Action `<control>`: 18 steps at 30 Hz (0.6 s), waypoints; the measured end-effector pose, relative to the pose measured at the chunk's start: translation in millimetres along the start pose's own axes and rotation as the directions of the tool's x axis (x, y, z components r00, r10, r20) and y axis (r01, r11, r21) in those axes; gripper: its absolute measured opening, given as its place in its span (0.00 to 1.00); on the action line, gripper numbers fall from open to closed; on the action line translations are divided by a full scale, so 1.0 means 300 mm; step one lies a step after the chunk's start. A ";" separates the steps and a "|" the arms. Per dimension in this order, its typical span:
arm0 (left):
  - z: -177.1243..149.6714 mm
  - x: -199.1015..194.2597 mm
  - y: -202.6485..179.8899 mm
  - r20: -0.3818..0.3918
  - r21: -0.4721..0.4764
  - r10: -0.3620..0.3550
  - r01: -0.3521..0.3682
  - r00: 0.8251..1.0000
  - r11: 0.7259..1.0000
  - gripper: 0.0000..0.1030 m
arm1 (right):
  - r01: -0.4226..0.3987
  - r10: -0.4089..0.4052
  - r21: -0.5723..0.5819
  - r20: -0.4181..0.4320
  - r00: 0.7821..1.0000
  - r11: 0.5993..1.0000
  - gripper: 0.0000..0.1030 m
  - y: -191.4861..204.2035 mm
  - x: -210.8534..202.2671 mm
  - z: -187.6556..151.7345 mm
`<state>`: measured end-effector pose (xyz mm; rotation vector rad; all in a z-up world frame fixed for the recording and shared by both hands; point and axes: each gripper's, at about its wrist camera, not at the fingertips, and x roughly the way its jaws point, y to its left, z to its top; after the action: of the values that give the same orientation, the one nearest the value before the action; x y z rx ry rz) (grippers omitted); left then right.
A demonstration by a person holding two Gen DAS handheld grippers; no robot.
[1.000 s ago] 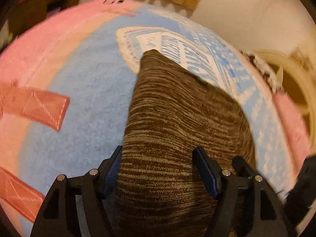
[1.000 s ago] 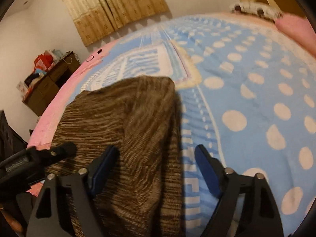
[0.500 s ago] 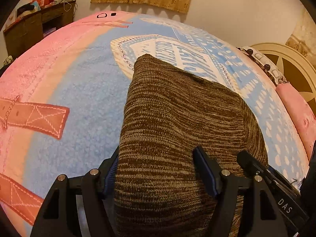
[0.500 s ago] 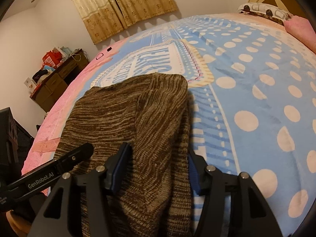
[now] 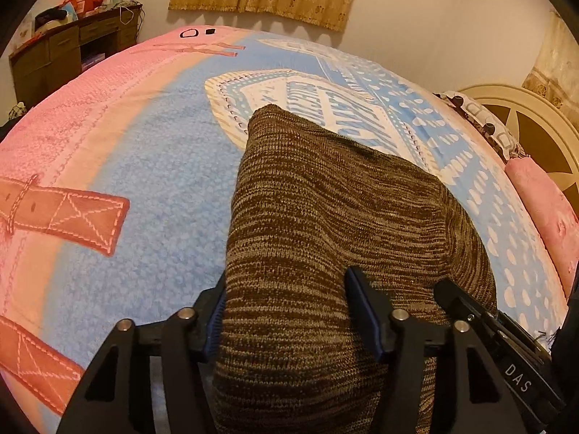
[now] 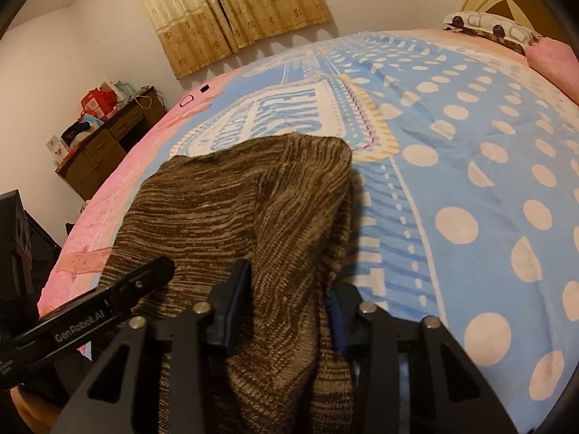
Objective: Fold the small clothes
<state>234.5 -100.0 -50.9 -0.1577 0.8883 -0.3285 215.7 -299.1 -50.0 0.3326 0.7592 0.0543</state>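
Observation:
A brown marled knit garment [image 5: 325, 224] lies on the blue and pink bedspread [image 5: 152, 181]; its far part rests on the bed and its near edge rises into both grippers. My left gripper [image 5: 286, 311] is shut on the garment's near left edge, which bunches between the blue pads. My right gripper [image 6: 289, 307] is shut on the near right edge of the same garment [image 6: 246, 209]. The right gripper's body shows at the lower right of the left wrist view [image 5: 506, 354], and the left gripper's body at the lower left of the right wrist view [image 6: 94, 318]. They stand close side by side.
The bedspread [image 6: 470, 144] covers the whole bed. A pink pillow [image 5: 542, 202] and a cream headboard [image 5: 524, 123] are at the right. A wooden desk [image 5: 65, 50] with clutter stands at the far left by the wall. Curtains [image 6: 231, 11] hang behind.
My right gripper has shut on the garment's near edge; it was open a second ago. Both grippers have lifted, and the views now tilt up toward the far wall.

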 end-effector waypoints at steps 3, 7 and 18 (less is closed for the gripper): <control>-0.001 -0.004 -0.003 0.009 -0.003 -0.020 0.020 1.000 1.000 0.42 | 0.011 -0.011 -0.016 0.005 1.000 1.000 0.38 0.012 -0.001 -0.001; -0.001 -0.006 -0.003 0.016 -0.015 -0.033 0.033 0.999 0.999 0.38 | 0.004 -0.004 -0.012 -0.010 1.000 1.000 0.44 0.009 0.008 0.001; 0.003 -0.007 -0.023 0.014 0.004 -0.015 0.015 1.000 1.000 0.34 | 0.020 -0.020 -0.023 -0.015 1.000 1.000 0.42 0.024 0.013 -0.001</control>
<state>232.6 -105.8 -46.9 -0.1631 0.8732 -0.3426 219.0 -291.5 -50.5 0.3031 0.7768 0.0470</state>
